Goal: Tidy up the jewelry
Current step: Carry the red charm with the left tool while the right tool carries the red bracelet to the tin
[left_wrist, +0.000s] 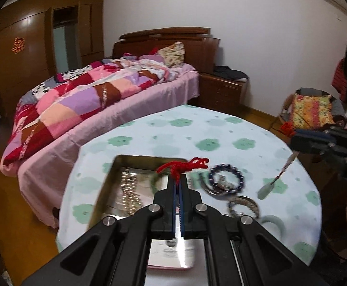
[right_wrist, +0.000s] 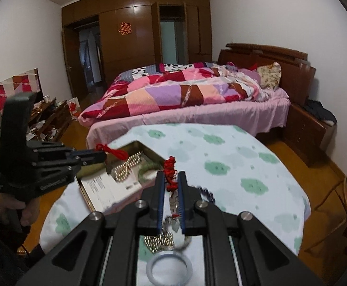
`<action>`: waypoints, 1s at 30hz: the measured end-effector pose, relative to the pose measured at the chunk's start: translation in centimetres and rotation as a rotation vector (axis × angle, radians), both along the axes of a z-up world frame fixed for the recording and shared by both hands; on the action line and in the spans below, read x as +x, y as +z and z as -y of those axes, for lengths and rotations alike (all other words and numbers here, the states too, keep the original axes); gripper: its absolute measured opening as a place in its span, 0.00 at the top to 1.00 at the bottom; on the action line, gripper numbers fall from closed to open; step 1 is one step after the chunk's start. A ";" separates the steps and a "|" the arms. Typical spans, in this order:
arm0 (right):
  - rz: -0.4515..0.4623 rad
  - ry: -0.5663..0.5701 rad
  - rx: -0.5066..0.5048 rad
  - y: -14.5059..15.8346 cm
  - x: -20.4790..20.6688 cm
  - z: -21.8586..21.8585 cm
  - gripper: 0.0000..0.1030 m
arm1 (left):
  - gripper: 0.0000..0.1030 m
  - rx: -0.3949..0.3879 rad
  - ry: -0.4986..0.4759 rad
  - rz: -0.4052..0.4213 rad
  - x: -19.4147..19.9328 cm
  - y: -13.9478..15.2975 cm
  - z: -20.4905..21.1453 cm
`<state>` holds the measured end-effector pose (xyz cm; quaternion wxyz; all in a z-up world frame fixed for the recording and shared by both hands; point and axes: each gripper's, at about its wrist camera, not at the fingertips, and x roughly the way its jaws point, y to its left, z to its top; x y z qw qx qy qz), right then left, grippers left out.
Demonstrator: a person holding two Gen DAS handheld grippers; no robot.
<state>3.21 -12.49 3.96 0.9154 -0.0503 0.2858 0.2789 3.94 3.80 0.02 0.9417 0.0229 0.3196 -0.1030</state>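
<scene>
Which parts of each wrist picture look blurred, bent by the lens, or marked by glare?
Left wrist view: the pendant under the right gripper is streaked by motion; the tin edge smears; the fisheye curves the table rim. Right wrist view: the red cord in the gripper is soft and close; the wardrobe shows lamp glare; the corners go black.

Left gripper (left_wrist: 179,181) pinches red cord (left_wrist: 184,165) above tin (left_wrist: 106,178).

tray (left_wrist: 106,178): shiny metal
desk (left_wrist: 197,128): matt printed cloth
cord (left_wrist: 185,165): rough red yarn
wardrobe (right_wrist: 130,47): glossy wood
</scene>
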 end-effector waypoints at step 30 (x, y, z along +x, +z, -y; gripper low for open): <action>-0.096 0.129 -0.084 -3.3 6.0 -10.8 0.88 | 0.99 -0.006 0.134 -0.085 5.2 -4.3 -5.6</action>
